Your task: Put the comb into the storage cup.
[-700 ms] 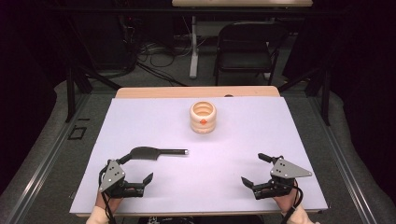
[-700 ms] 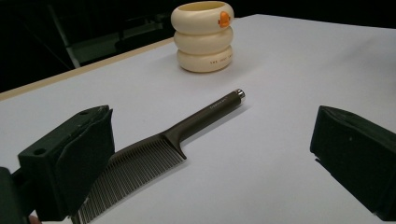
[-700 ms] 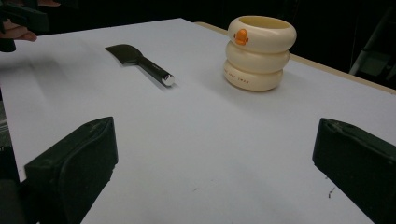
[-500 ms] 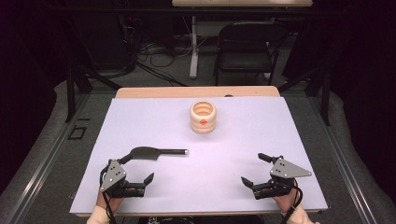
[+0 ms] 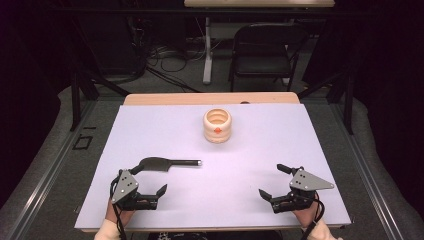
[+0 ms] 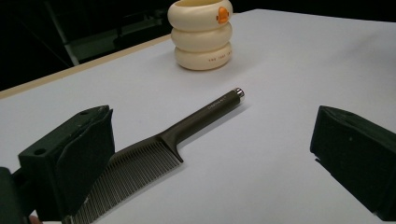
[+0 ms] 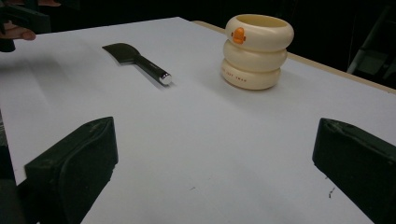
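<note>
A dark comb (image 5: 167,163) with a silver-tipped handle lies flat on the white table top (image 5: 260,145), left of centre. A cream ribbed holder (image 5: 217,126) with an orange mark stands upright farther back, near the middle. My left gripper (image 5: 150,179) rests at the front left, open, just short of the comb's toothed end. In the left gripper view the comb (image 6: 187,128) stretches away between the wide jaws toward the holder (image 6: 201,35), and the pads do not touch it. My right gripper (image 5: 270,180) sits open at the front right with bare table between its jaws.
In the right gripper view the comb (image 7: 135,58) and the holder (image 7: 257,46) lie far ahead, with the other hand (image 7: 18,30) at the top left. Beyond the table's far edge stand a black chair (image 5: 262,50), table legs and floor cables.
</note>
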The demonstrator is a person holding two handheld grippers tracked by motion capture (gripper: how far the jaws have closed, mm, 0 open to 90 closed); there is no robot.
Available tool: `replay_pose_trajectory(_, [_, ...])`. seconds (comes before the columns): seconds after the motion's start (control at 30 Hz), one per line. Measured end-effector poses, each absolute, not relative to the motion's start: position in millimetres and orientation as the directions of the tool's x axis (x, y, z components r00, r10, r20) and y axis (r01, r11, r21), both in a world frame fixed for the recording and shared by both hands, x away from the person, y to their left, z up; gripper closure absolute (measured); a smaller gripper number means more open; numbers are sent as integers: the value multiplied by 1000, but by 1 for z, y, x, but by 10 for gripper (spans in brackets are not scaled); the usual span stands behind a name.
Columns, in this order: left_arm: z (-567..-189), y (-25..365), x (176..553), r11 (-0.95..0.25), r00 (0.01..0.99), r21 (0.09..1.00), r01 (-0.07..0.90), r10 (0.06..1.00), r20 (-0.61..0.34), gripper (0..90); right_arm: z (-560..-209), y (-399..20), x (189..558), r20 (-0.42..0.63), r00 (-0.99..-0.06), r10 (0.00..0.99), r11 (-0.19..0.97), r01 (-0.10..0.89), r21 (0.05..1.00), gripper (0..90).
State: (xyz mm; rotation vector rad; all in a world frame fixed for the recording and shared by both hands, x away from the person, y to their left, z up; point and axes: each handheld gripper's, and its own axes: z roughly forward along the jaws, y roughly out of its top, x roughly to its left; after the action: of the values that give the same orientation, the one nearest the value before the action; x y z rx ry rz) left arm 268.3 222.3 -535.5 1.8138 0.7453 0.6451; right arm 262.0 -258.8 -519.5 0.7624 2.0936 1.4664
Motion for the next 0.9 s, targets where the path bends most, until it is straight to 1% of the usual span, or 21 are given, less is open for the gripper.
replay_pose_trajectory(0.43, [-535, 218, 270, -292, 659, 936, 197, 746, 94, 1, -519, -258, 261, -62, -740, 670, 276, 170, 946, 0])
replay_pose_trajectory(0.9, [-532, 208, 283, -276, 644, 932, 235, 762, 63, 1, -519, -256, 262, -65, -742, 667, 280, 169, 945, 0])
